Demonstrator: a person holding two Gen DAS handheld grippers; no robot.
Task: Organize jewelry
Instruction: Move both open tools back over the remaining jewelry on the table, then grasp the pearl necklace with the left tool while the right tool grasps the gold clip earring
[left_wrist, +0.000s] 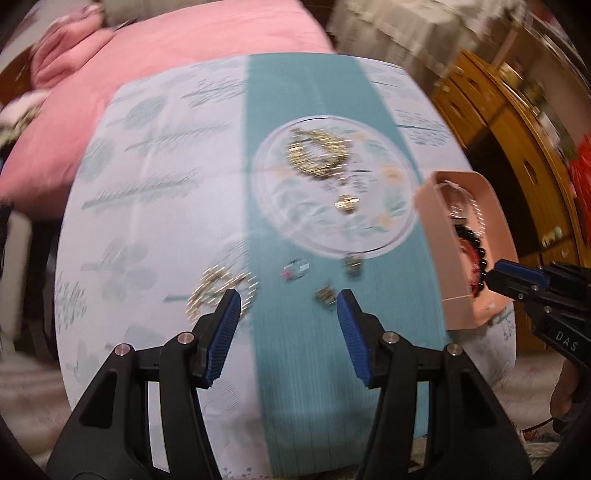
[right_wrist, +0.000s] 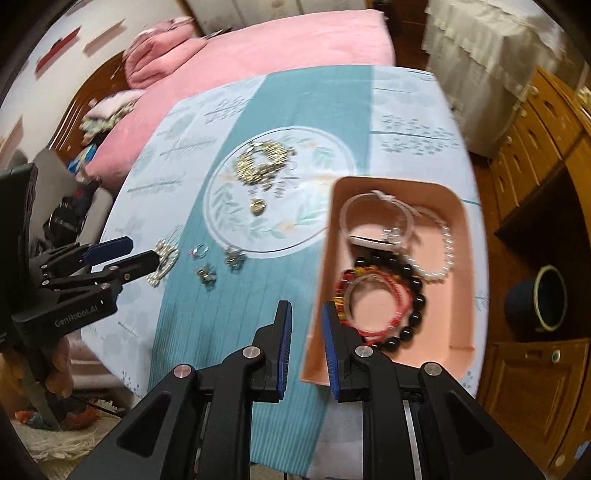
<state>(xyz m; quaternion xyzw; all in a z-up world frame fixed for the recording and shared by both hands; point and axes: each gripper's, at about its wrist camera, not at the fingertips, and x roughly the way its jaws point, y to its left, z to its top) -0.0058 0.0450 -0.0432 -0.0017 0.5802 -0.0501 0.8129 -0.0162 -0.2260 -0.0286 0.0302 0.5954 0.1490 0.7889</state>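
A pink tray (right_wrist: 461, 258) holds several bracelets, among them a black bead one (right_wrist: 413, 310) and a red one (right_wrist: 397, 295). My right gripper (right_wrist: 306, 314) is shut on the tray's near-left wall and holds the tray tilted; it also shows in the left wrist view (left_wrist: 495, 277). My left gripper (left_wrist: 286, 299) is open and empty over the cloth, with a gold bracelet (left_wrist: 218, 288) by its left finger and small earrings (left_wrist: 325, 293) by its right. More gold jewelry (left_wrist: 317, 153) lies inside the cloth's printed circle.
The table (left_wrist: 147, 184) wears a white and teal cloth. A small ring (left_wrist: 295, 269) and another earring (left_wrist: 352, 264) lie on the teal stripe. A pink bed (right_wrist: 258, 59) stands behind. Wooden drawers (right_wrist: 535, 129) stand at the right.
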